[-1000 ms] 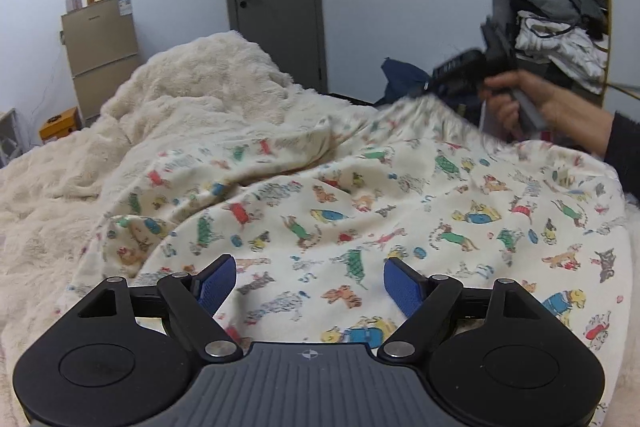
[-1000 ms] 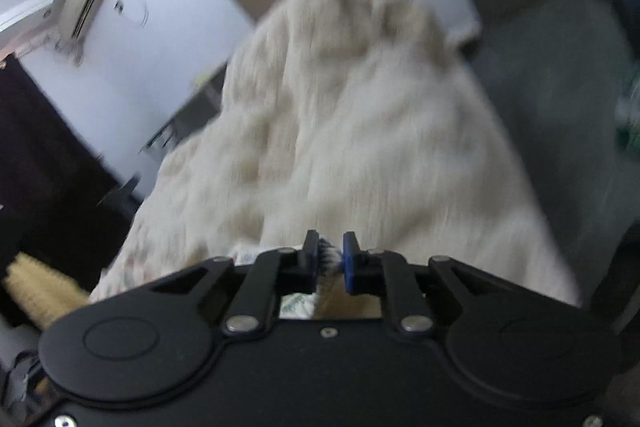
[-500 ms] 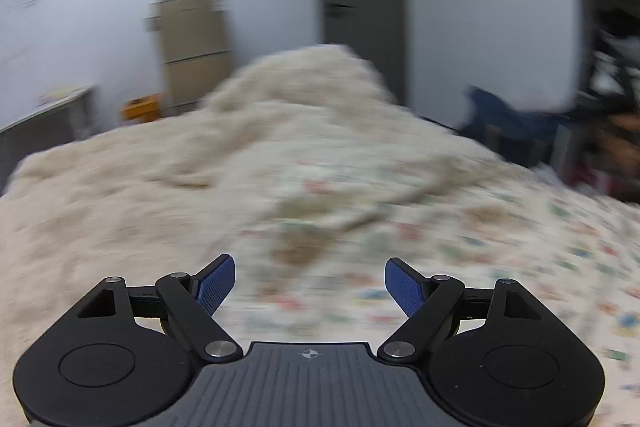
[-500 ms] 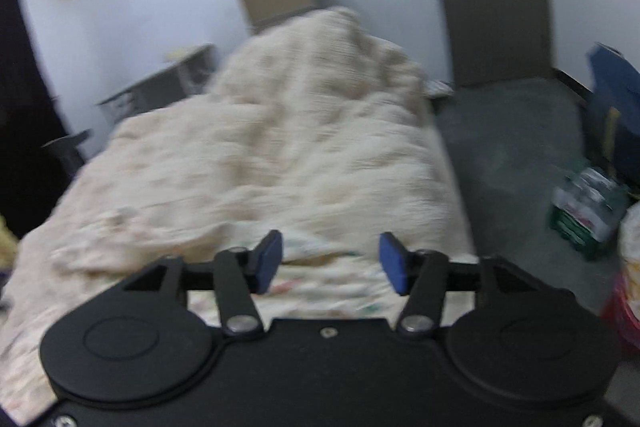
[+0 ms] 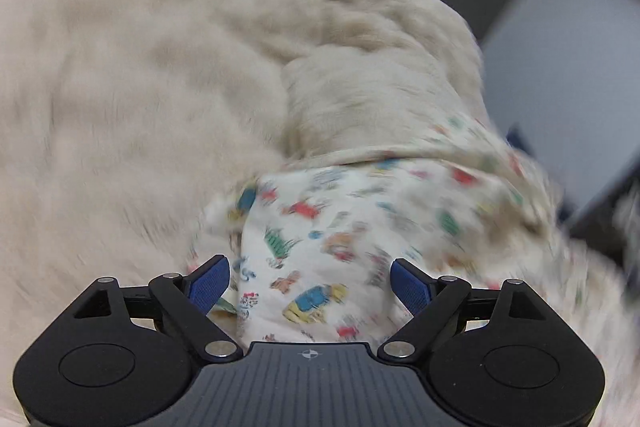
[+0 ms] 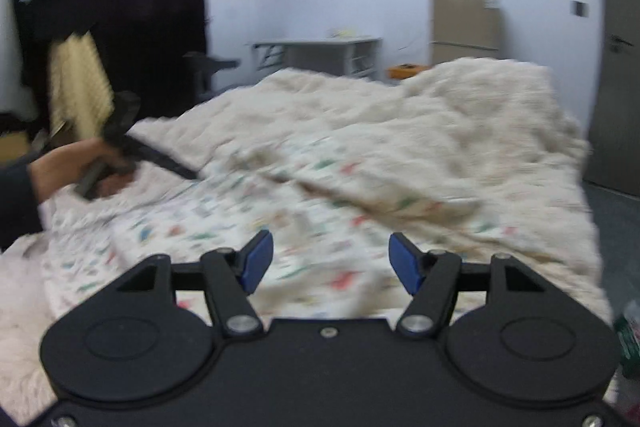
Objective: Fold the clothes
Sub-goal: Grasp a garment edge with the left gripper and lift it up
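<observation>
Bed cover: a fluffy cream blanket (image 6: 460,115) fills both views and bears everything.
Garment: the printed cloth (image 5: 360,227) lies rumpled on it, from centre toward 3 o'clock in the left view.
Handling: likely light, limp, prone to slide and bunch on the pile; best pinched at a hem or corner, such as the edge near 9 o'clock.
Left gripper (image 5: 310,277): jaws spread wide, empty, low over the cloth.
Right gripper (image 6: 331,259): jaws apart, holding nothing.

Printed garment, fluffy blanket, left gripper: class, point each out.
Printed garment (image 5: 344,235), left wrist view, on its patterned middle.
Fluffy blanket (image 5: 120,99), left wrist view, on its bare cream surface.
Left gripper (image 5: 310,281), left wrist view, midway between its blue fingertips.
</observation>
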{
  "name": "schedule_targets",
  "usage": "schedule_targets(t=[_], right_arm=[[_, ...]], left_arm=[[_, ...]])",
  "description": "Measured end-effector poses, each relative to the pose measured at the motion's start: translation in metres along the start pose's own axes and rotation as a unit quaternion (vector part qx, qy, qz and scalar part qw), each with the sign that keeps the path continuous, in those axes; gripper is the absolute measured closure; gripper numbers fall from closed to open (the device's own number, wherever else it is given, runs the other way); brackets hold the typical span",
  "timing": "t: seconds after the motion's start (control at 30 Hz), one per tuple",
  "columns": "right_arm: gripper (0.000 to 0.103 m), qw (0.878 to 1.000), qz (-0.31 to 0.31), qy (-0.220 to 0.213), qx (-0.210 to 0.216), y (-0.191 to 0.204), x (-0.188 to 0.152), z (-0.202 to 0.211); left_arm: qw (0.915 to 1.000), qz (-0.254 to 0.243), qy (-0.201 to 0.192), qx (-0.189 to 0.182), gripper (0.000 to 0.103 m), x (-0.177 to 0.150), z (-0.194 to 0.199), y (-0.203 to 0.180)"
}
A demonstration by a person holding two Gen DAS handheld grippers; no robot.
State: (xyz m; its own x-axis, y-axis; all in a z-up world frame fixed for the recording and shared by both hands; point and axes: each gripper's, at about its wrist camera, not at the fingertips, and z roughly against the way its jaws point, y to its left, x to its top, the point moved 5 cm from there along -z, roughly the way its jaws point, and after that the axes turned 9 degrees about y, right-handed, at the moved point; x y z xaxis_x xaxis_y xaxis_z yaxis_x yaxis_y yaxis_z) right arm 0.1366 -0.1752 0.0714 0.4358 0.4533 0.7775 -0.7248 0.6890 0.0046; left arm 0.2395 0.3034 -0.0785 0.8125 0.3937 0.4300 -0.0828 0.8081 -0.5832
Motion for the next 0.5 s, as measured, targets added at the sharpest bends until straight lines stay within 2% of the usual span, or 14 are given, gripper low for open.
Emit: schedule_targets(t=[0.07,0.1,0.13,0.23,0.27,0.3,0.4,0.5], right_arm=[[0.041,1.000,0.023,0.014,0.001,0.017,-0.006,-0.014],[0.041,0.999,0.034,0.022,-0.003,0.024,-0.011,-0.020],[0.041,0.999,0.033,0.028,0.001,0.026,-0.016,-0.022],[0.041,0.999,0.025,0.037,0.010,0.028,-0.027,-0.024],[0.041,0.999,0.017,0.037,0.016,0.026,-0.028,-0.023],[0.041,0.999,0.009,0.037,0.022,0.023,-0.030,-0.023],[0.041,0.999,-0.002,0.038,0.030,0.020,-0.031,-0.023],[0.040,0.999,0.004,0.038,0.026,0.022,-0.031,-0.025]], left_arm=[[0.9942,0.098,-0.020,-0.040,0.037,0.000,-0.015,0.025],[0.9888,0.132,-0.027,-0.064,0.069,-0.002,-0.020,0.031],[0.9886,0.133,-0.037,-0.059,0.103,0.000,-0.016,0.028],[0.9884,0.131,-0.067,-0.039,0.103,0.007,-0.005,0.019],[0.9876,0.114,-0.102,-0.034,0.103,0.017,0.016,0.007],[0.9838,0.102,-0.142,-0.040,0.103,0.030,0.041,-0.005],[0.9741,0.066,-0.207,-0.062,0.103,0.053,0.100,-0.039],[0.9573,0.017,-0.276,-0.084,0.103,0.078,0.172,-0.086]])
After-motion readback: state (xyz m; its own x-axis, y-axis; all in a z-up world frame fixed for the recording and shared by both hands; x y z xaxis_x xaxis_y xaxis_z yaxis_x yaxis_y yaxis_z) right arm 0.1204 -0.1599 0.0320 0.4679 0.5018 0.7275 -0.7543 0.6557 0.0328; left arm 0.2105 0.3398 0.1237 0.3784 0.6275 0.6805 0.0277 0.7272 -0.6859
